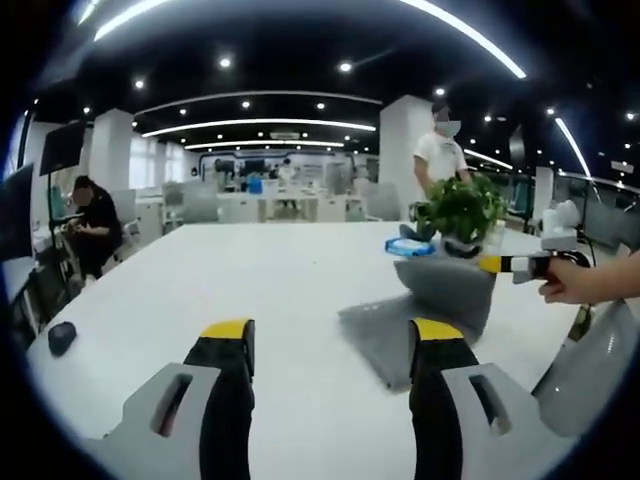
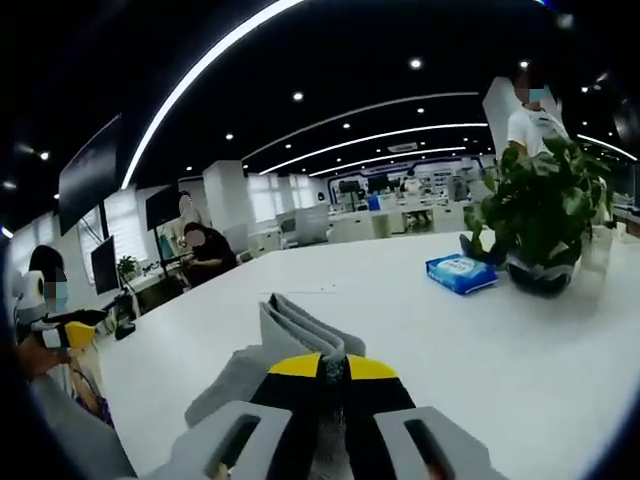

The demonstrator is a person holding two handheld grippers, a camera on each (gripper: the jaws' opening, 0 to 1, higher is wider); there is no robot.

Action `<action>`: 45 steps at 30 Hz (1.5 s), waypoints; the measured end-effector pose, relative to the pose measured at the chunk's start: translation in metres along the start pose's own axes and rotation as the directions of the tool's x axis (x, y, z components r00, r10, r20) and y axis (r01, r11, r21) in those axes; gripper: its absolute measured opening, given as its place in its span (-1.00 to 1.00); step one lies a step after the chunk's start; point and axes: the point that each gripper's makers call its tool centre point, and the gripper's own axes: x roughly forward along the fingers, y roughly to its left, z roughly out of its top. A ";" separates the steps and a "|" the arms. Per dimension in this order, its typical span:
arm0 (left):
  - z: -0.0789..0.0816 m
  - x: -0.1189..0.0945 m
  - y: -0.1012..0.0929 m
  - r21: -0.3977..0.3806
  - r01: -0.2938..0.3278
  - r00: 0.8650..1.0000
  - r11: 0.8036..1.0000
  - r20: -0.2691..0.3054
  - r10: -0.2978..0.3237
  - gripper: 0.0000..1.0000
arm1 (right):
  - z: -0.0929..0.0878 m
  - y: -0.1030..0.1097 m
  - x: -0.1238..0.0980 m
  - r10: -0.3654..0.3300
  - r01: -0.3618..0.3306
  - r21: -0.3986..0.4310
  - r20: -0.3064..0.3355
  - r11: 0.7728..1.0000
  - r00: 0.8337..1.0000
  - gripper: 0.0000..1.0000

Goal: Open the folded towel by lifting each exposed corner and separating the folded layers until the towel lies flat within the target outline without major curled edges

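The grey towel lies folded on the white table, just right of my open left gripper, whose right jaw overlaps the towel's near edge. One part of the cloth is raised off the table, and my right gripper reaches in from the right and pinches its upper corner. In the right gripper view, my right gripper is shut on the towel, with folded layers sticking up just beyond the yellow tips. My left gripper appears at the far left, away from the cloth.
A potted plant and a blue wipes pack stand behind the towel; the same plant and pack sit right of it in the right gripper view. A black mouse lies at the table's left edge. People stand and sit beyond.
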 end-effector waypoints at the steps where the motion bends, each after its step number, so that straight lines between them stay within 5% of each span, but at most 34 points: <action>1: -0.001 0.000 0.000 0.000 0.001 1.000 1.000 -0.005 -0.001 0.22 | -0.001 -0.003 -0.001 -0.006 0.006 0.005 0.000 1.000 1.000 -0.93; 16: -0.004 0.002 -0.004 0.034 0.007 1.000 0.999 -0.029 -0.006 0.12 | -0.007 -0.031 -0.017 -0.067 0.070 0.074 -0.033 0.995 0.997 -0.93; 28: -0.003 0.017 -0.043 0.149 0.147 0.987 0.978 -0.088 -0.134 0.07 | -0.016 -0.049 -0.031 -0.094 0.100 0.082 -0.076 0.992 0.993 -0.93; 37: 0.013 0.066 -0.057 0.126 0.216 0.975 0.968 -0.089 -0.206 -0.03 | -0.033 -0.067 -0.036 -0.127 0.139 0.107 -0.109 0.985 0.986 -0.93; 45: -0.004 0.116 -0.081 0.111 0.291 0.950 0.950 -0.151 -0.274 -0.13 | -0.046 -0.082 -0.044 -0.132 0.157 0.231 -0.120 0.960 0.984 -0.91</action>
